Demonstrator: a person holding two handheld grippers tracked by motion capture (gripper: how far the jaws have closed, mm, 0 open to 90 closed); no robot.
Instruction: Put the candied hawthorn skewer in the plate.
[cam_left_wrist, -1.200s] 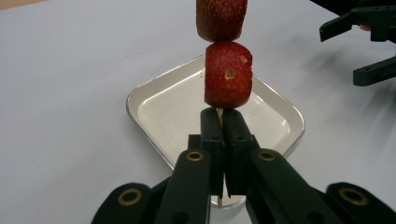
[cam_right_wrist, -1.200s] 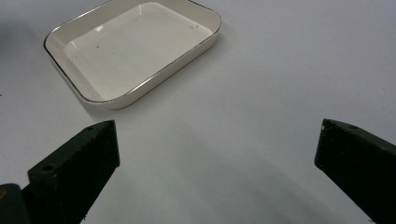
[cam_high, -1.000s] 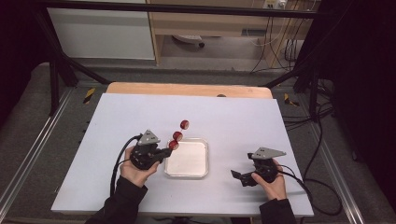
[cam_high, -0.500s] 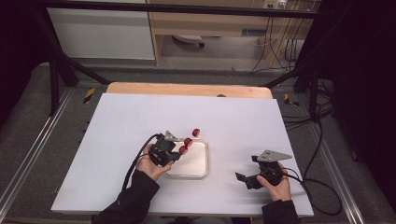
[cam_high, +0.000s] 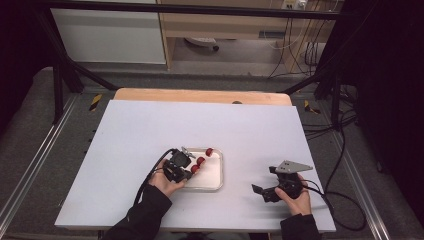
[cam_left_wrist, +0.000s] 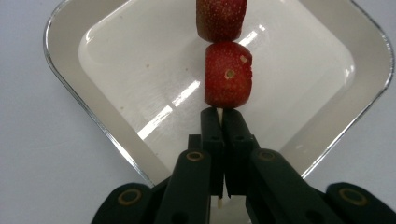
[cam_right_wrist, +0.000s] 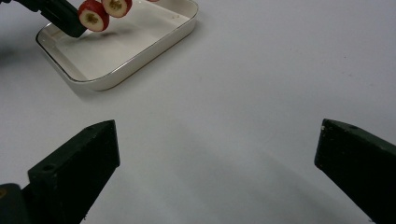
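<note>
My left gripper (cam_high: 189, 172) (cam_left_wrist: 223, 114) is shut on the thin wooden stick of a skewer. The skewer carries three red strawberry pieces (cam_high: 201, 160) in a row; two of them show in the left gripper view, the nearer piece (cam_left_wrist: 228, 74) just beyond the jaw tips. It hangs slanted over the shallow white tray (cam_high: 212, 179) (cam_left_wrist: 140, 70), close above its floor. The right gripper (cam_high: 263, 181) (cam_right_wrist: 217, 154) stands open on the table to the right of the tray, nothing between its jaws. From there the strawberries (cam_right_wrist: 93, 16) appear at the tray's (cam_right_wrist: 116, 56) far corner.
The white tabletop (cam_high: 250, 130) spreads wide behind and beside the tray. A wooden strip (cam_high: 200, 95) runs along its far edge. Black frame bars and cables stand around the table. Each gripper trails a black cable toward the person.
My left gripper has carried the skewer rightward and down, from left of the tray to over it. The right gripper has stayed put.
</note>
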